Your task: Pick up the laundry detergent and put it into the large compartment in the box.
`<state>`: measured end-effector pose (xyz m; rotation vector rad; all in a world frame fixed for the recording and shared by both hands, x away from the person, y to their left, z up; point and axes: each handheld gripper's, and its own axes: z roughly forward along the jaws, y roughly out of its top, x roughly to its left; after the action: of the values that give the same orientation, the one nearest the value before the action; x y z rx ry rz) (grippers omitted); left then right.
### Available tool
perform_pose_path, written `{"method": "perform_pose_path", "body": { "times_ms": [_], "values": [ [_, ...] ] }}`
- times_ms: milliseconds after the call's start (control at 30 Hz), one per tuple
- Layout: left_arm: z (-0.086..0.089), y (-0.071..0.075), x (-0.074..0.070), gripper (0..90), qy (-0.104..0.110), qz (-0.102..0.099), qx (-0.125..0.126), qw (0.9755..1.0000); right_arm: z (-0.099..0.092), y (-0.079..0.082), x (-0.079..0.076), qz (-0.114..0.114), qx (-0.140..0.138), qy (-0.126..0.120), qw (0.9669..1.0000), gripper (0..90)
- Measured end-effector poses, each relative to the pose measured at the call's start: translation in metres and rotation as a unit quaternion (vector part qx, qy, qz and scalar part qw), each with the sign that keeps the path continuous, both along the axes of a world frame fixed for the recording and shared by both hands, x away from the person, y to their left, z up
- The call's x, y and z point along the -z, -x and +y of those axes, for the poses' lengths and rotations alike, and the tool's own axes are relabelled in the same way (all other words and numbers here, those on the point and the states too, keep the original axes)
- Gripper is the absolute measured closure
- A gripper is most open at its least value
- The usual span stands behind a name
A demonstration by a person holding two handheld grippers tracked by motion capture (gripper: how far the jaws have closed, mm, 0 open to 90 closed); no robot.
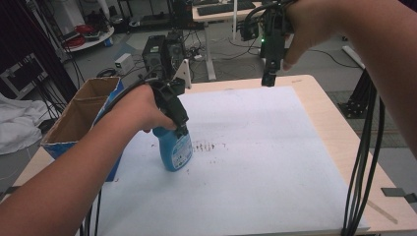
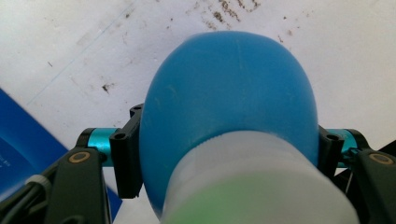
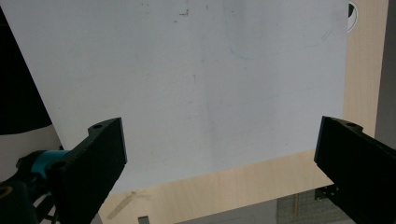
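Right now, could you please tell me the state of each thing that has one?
Blue plastic bottle: upright on the white sheet, gripped.
Left gripper: jaws shut on the bottle's sides.
Right gripper: jaws open, holding nothing, above the table's far edge.
Brown cardboard box: open at the top.

Blue bottle's cap blurred, cut off below.

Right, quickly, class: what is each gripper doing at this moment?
Left gripper: closed on the blue bottle.
Right gripper: open, holding nothing.
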<state>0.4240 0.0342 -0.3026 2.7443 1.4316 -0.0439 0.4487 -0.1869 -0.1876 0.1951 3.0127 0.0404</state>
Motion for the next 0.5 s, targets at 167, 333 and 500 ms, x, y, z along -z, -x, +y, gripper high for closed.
{"method": "perform_pose_path", "body": {
  "times_ms": [167, 333, 500],
  "values": [
    [-0.0006, 0.0000, 0.0009, 36.0, -0.002, 0.002, -0.004, 1.0000, 0.0010, -0.0002, 0.0002, 0.000, -0.001, 0.000, 1.0000, 1.4],
    [-0.0011, -0.0004, 0.0012, 38.7, -0.008, 0.001, -0.005, 1.0000, 0.0013, -0.0004, 0.0004, 0.000, -0.001, -0.001, 1.0000, 1.4],
    [-0.0006, -0.0006, 0.0004, 39.2, -0.010, -0.001, -0.002, 0.9999, 0.0016, -0.0004, 0.0011, -0.001, -0.002, 0.002, 1.0000, 1.4]
  ]
}}
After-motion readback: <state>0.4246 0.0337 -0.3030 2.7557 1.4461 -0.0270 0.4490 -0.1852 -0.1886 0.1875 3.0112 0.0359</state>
